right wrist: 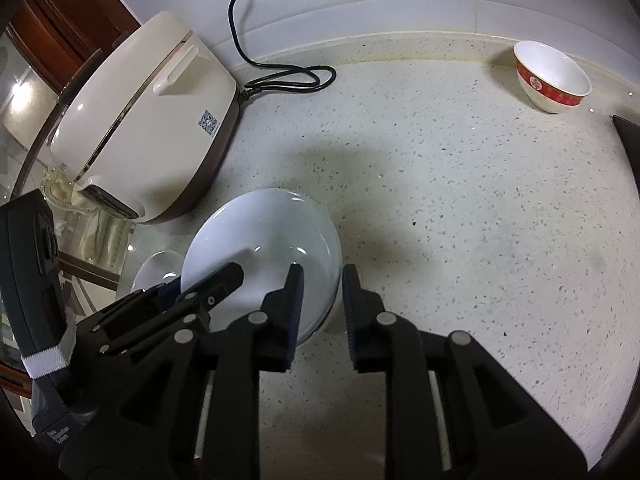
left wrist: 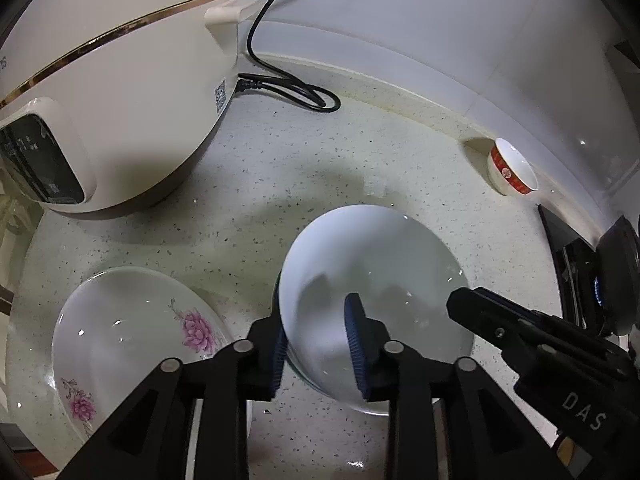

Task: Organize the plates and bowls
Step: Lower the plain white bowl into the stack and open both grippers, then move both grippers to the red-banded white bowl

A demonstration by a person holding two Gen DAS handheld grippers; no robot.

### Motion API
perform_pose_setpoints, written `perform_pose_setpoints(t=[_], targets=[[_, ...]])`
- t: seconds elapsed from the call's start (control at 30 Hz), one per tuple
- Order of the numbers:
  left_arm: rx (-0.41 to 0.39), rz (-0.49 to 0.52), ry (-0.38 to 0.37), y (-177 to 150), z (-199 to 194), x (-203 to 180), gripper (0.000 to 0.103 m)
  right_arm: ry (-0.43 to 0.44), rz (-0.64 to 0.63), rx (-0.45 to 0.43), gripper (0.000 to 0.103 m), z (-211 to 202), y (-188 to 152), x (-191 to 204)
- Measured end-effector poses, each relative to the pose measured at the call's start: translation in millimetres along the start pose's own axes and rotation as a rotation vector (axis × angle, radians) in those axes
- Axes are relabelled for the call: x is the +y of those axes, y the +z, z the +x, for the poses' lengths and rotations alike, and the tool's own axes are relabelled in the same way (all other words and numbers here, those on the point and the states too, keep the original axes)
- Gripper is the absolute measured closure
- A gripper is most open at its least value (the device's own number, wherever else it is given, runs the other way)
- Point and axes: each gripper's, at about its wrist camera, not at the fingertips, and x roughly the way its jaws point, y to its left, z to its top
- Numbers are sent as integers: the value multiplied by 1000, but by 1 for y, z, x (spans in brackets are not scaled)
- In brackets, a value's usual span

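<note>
Speckled stone: the countertop (right wrist: 460, 208) is pale cream with dark flecks, running back to a low raised lip and a white wall (left wrist: 400, 12).
Room: kitchen corner; a cream rice cooker (left wrist: 120, 92) with a gold band sits at back left, its black power cord (left wrist: 296, 88) looped on the counter behind it. Brown wood shows at the far left edge of the right wrist view.
White bowl: the plain white bowl (left wrist: 372, 280) is near the middle of the counter, tipped up off level so its mouth faces partly toward the cameras (it's round, so no real long axis to speak of).
Left gripper: the left gripper (left wrist: 318, 344) is clamped across the bowl's near rim, one blue pad inside the bowl and one outside.
Right gripper: the right gripper (right wrist: 322, 304) straddles the bowl's right edge with a gap on its outer side, so its fingers look spread and not pinching.
Floral plate: a plate with pink flowers (left wrist: 132, 340) lies flat just left of the bowl, partly under the left gripper.
Red-band bowl: a small bowl with a red band (right wrist: 552, 76) stands upright at the back right by the wall, well apart from the rest.
</note>
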Motion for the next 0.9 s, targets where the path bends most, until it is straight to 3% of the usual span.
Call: perform_pose_setpoints(t=[0.07,0.1,0.17,0.4,0.5,0.9], targets=[[-16,20,16,0,-3,-3,65,4,11,1,78,0,0,-2],[-31,35,46,1,-5,-5,48,5,14,2,78,0,0,-2],[-75,45,58,1,-10,-5,39,6,18,5,77,1,0,-3],[-145,-12,88,6,-25,8,37,10,44,-21,74,-4,0,-8],[-156,-41,69,7,-28,12,34,9,64,-23,64,-5,0,-13],[-161,1,73,9,-25,-10,34,31,110,3,54,-2,-7,-33]])
